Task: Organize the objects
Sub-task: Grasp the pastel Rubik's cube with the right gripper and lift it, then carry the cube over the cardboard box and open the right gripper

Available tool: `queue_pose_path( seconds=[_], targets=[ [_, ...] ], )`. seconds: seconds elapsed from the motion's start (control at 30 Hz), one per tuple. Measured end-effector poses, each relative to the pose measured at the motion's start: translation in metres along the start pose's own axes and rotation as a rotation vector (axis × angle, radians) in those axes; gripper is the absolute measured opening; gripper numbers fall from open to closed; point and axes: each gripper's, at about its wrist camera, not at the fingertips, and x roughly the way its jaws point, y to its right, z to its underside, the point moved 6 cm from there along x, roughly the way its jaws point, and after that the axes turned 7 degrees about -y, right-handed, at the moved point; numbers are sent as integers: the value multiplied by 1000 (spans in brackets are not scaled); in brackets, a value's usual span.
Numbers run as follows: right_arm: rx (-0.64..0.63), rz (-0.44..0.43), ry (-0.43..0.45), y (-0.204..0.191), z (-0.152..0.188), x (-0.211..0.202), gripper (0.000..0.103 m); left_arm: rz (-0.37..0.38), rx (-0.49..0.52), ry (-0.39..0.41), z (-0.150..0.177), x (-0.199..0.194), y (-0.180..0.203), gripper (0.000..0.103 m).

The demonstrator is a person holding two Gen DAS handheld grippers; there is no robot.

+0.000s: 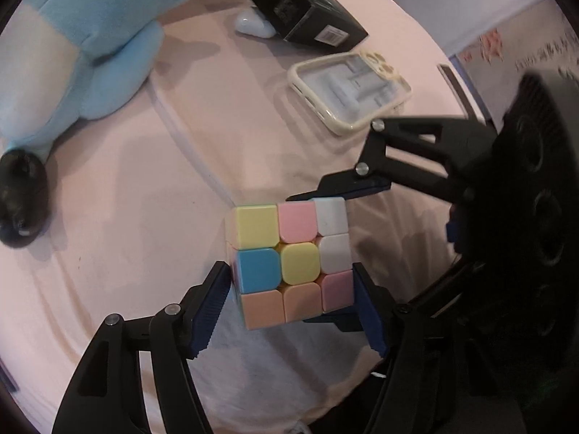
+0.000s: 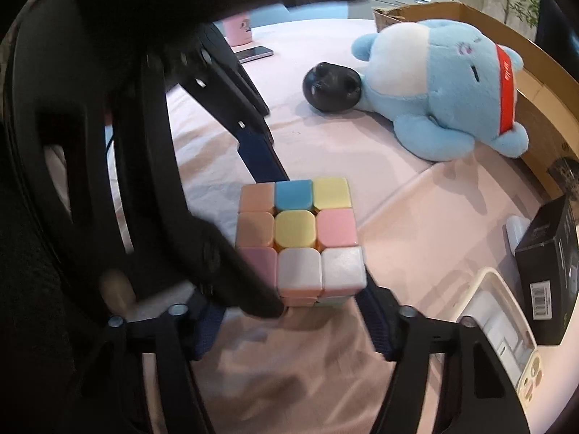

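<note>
A pastel puzzle cube stands on the pink cloth. My left gripper has its blue pads against the cube's two sides and is shut on it. The right gripper reaches in from the right, one finger beyond the cube and one at its near side. In the right wrist view the cube sits between my right gripper's fingers, which stand wider than the cube, apparently open. The left gripper comes in from the left around the cube.
A blue plush toy and a black round object lie at the left. A cream phone case, a black box and a white earbud case lie beyond. A cardboard box, pink cup and phone show too.
</note>
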Motion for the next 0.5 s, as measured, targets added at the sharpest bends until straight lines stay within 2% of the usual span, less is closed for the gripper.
queue_pose_path(
  seconds=[0.1, 0.23, 0.5],
  targets=[
    [13, -2, -2, 9, 3, 0, 56, 36, -26, 13, 2, -4, -6, 63],
    [2, 3, 0, 16, 0, -1, 56, 30, -21, 17, 5, -8, -8, 63],
    [-6, 16, 16, -5, -12, -18, 56, 19, -30, 43, 0, -32, -8, 63]
  ],
)
